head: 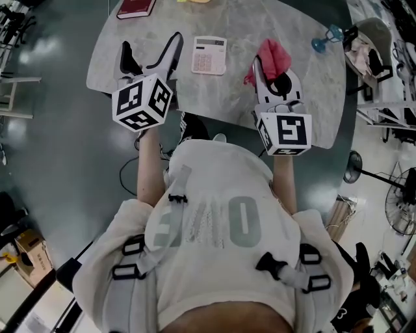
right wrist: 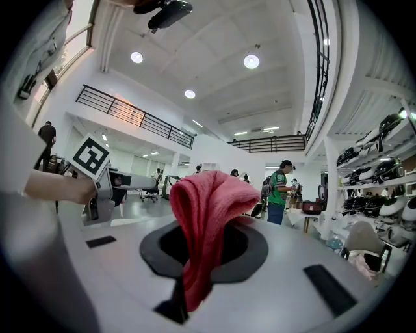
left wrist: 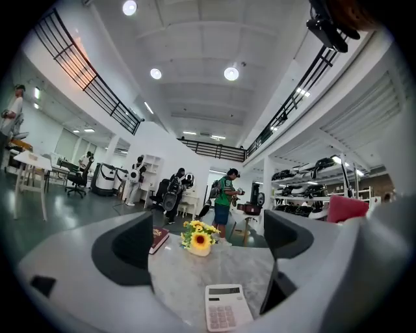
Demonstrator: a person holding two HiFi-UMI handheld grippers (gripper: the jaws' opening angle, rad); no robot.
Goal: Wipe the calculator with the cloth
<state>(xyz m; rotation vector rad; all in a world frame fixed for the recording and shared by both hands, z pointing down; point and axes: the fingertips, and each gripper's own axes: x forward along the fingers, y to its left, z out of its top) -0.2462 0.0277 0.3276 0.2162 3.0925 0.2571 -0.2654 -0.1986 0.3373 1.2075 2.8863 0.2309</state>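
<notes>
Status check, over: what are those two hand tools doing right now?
Right tool shut on red cloth. Left tool open, empty. Calculator on table, untouched. Nothing blocking it.

Marble table (head: 227, 97) with calculator (head: 209, 54), book (head: 135, 8)

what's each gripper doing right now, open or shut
left gripper: jaws open, nothing between them.
right gripper: jaws shut on the red cloth.
</notes>
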